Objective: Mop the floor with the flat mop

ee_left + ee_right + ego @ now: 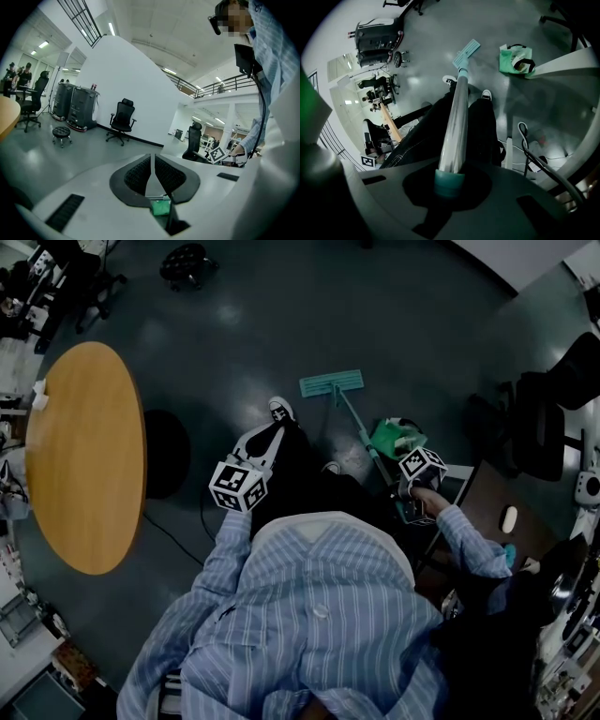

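Metal flat mop handle (457, 117) clamped in right gripper (449, 178); left gripper (153, 164) closed, empty.

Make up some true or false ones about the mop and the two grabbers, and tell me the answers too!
1. The right gripper is shut on the mop handle. True.
2. The mop head is lying on the round table. False: it lies on the floor, in front of the person's shoes.
3. The left gripper is holding the mop too. False: its jaws are together with nothing between them, away from the mop.
4. A green bag sits on the floor beside the mop handle. True.
5. The person wears a striped shirt. True.
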`<state>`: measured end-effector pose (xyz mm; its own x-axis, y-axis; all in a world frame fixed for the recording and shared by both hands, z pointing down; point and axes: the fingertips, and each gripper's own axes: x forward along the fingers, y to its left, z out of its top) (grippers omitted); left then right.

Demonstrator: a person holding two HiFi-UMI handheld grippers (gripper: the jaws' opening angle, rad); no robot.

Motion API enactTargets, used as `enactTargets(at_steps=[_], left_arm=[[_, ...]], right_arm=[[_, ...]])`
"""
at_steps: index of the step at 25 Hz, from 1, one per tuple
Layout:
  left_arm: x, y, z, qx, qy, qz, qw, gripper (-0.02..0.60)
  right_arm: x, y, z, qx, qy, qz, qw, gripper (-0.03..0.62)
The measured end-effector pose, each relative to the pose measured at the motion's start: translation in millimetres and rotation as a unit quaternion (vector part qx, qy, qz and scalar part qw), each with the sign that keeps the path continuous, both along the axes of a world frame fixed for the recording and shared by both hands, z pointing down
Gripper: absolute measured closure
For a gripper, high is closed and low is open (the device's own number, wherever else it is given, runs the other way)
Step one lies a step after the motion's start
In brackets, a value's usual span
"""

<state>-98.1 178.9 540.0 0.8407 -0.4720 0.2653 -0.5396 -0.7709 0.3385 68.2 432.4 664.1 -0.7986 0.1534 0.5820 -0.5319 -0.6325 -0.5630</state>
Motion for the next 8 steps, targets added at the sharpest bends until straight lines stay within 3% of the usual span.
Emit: enactTargets(at_steps=[8], left_arm=[[-9.7, -0.5, -0.2, -0.004, 0.001, -0.012, 0.9999, 0.552]], right_arm=[[0.9, 0.5, -5.3, -0.006, -0.002, 0.009, 1.0, 0.583]])
